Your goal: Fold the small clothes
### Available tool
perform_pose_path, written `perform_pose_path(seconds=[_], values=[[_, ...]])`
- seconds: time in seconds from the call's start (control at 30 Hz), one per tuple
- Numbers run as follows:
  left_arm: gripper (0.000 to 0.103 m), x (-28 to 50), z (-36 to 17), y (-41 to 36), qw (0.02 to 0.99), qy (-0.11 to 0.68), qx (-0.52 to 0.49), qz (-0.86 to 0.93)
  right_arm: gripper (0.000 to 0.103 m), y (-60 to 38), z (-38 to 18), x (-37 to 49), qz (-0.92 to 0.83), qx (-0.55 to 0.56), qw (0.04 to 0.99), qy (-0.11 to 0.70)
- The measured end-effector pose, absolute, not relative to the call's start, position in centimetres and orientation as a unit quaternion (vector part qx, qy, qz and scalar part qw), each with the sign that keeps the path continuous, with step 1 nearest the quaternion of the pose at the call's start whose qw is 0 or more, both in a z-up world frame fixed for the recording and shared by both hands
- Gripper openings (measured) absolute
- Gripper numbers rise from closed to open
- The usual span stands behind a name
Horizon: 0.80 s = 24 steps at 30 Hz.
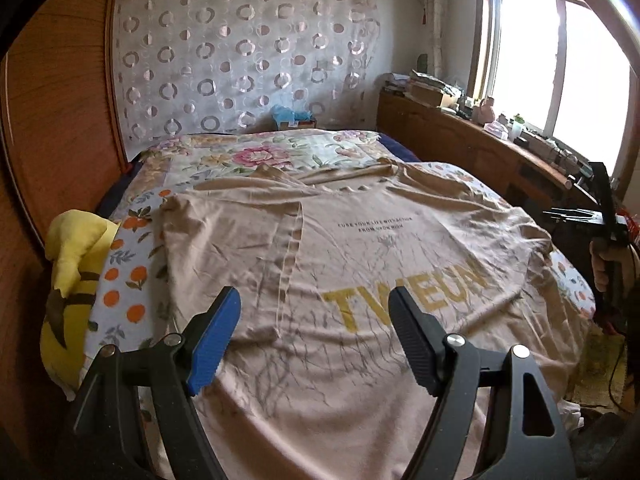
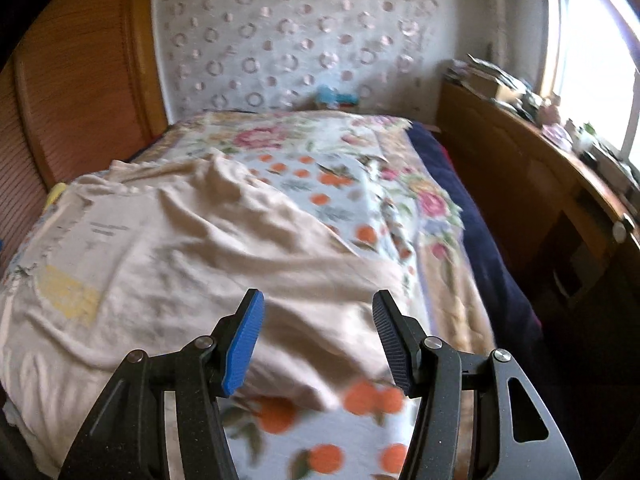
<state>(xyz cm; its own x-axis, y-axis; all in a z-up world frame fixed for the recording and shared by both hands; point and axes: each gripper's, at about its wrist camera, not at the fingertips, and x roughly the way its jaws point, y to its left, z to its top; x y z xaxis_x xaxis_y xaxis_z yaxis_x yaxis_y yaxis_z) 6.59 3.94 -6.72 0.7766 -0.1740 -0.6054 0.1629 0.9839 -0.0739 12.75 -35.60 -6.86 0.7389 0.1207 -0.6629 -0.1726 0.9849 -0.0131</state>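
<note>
A beige T-shirt (image 1: 360, 248) with yellow letters lies spread on the bed, its left side folded inward along a hemmed edge. My left gripper (image 1: 314, 300) hovers open above the shirt's near part, nothing between its fingers. In the right wrist view the same shirt (image 2: 180, 248) fills the left half, wrinkled, its right edge ending above the orange-print sheet. My right gripper (image 2: 318, 308) stands open over that right edge, apart from the cloth. The right gripper also shows at the right edge of the left wrist view as a black tool (image 1: 604, 216) held by a hand.
The bed carries a floral and orange-print sheet (image 2: 360, 184). A yellow plush toy (image 1: 72, 280) lies at the bed's left edge. A wooden headboard (image 1: 52, 120) stands on the left, and a cluttered wooden cabinet (image 1: 480, 140) runs along the right under the window.
</note>
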Motion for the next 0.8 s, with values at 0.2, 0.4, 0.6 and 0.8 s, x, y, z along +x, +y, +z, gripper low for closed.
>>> perform_pose_path(seconds=[0.2, 0.4, 0.6, 0.8], values=[[0.077, 5.7, -7.1, 2.6, 0.941, 0.324, -0.01, -0.102, 0.058, -37.0, -8.5, 12.3, 0.072, -0.015, 0.92, 0.384], [0.077, 5.3, -7.3, 2.0, 0.939, 0.324, -0.013, -0.113, 0.058, -36.7, -8.6, 12.4, 0.074, -0.031, 0.915, 0.394], [0.077, 5.0, -7.3, 1.7, 0.939, 0.324, -0.012, -0.115, 0.036, -36.1, -8.1, 13.5, 0.093, -0.046, 0.915, 0.39], [0.077, 4.8, -7.3, 1.5, 0.939, 0.322, -0.013, -0.118, 0.004, -35.7, -8.3, 14.6, 0.094, -0.073, 0.915, 0.386]])
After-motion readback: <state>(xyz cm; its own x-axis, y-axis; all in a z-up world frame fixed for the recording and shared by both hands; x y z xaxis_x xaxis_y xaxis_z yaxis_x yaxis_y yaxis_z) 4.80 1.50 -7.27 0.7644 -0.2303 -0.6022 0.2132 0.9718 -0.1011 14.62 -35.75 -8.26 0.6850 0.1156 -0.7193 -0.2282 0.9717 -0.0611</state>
